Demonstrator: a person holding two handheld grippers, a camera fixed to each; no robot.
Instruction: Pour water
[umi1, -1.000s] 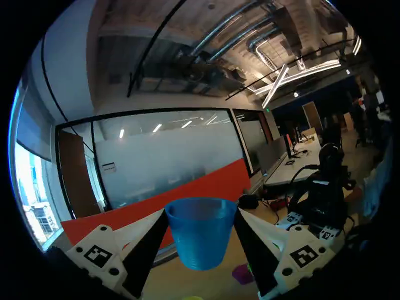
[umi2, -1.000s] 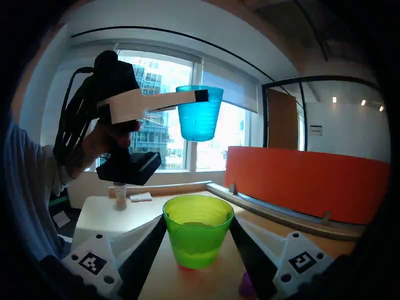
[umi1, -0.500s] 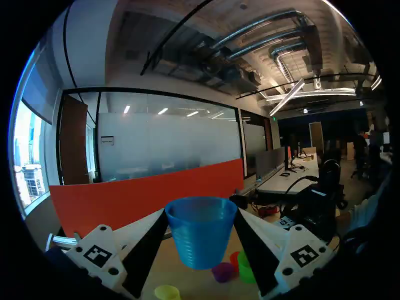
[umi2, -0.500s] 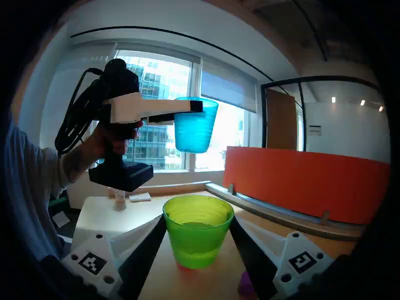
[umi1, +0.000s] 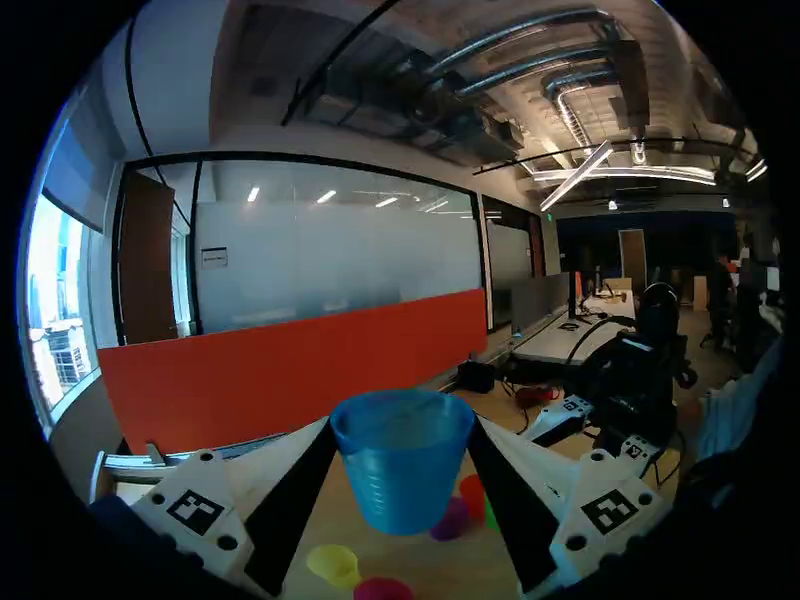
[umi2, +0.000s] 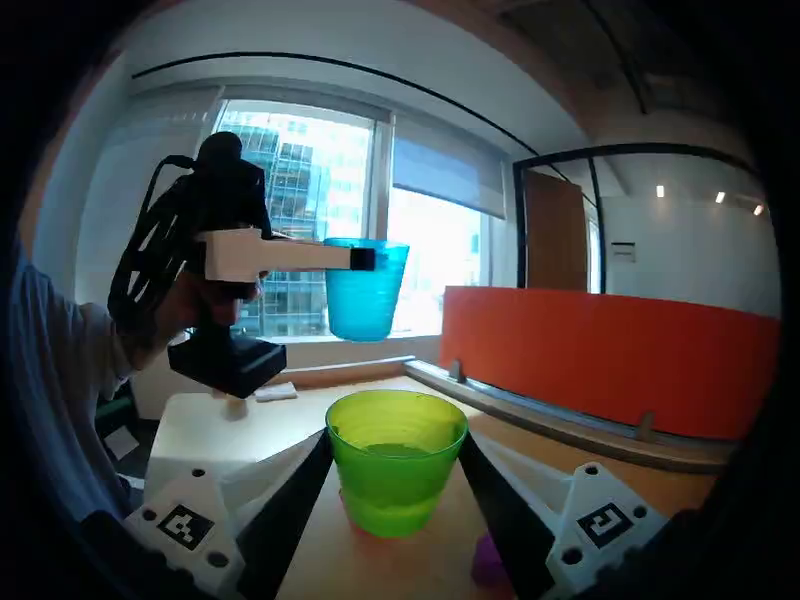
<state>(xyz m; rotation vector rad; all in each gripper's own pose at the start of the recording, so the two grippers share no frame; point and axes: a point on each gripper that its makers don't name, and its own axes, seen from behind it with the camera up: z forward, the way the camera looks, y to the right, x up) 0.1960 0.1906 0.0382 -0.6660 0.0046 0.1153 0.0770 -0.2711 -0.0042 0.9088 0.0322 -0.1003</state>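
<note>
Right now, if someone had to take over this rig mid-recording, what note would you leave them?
Left gripper: shut on the blue cup, held upright in the air, higher than the green cup and off to one side.
Right gripper: shut on the green cup, low at the table, with a little liquid in its bottom.
Done: both cups gripped.
Unclear: whether the blue cup holds water.
Left: if it does, bring it over the green cup and tip.
</note>
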